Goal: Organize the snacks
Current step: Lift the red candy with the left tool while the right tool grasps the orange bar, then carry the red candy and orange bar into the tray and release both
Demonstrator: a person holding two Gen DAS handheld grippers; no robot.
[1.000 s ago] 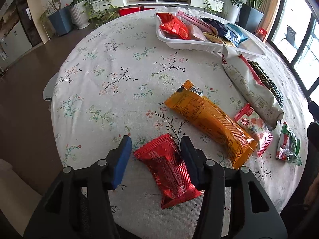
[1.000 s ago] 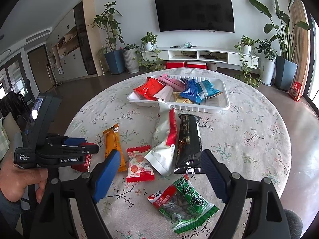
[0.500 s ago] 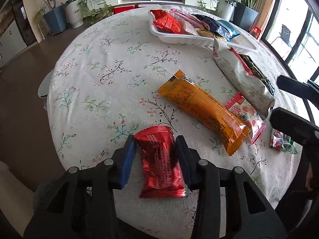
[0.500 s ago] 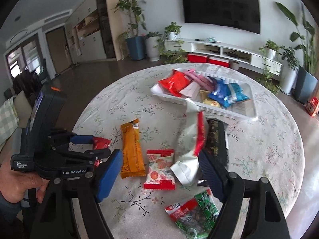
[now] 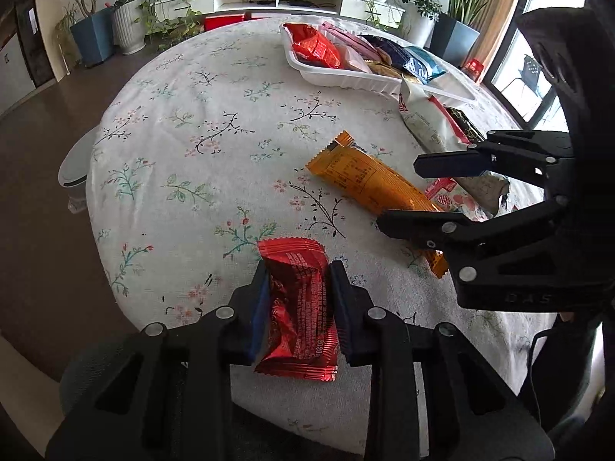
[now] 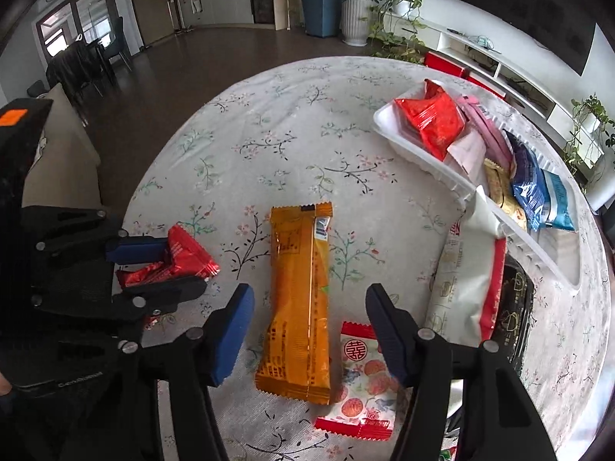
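while the left tool (image 5: 298, 296) pinches a crinkled red packet (image 5: 298, 307) — the right tool (image 6: 309, 330) closes around an orange bar (image 6: 300, 299).

The left gripper (image 5: 298, 299) is closing, its 2 fingers (image 5: 259, 307) pressing a red snack packet (image 5: 298, 307) above the floral worktop (image 5: 215, 115).

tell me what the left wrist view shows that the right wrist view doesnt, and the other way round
Only the left wrist view shows the left gripper's pads pressing both sides of the red packet as its jaws close, and a window at right.

Only the right wrist view shows the right gripper closing astride the orange packet with gaps at both pads, the whole flowered red-edged packet, and the dark doorway side of the room.

Both share the white tray of snacks, the white-and-red bag and the floral tablecloth.
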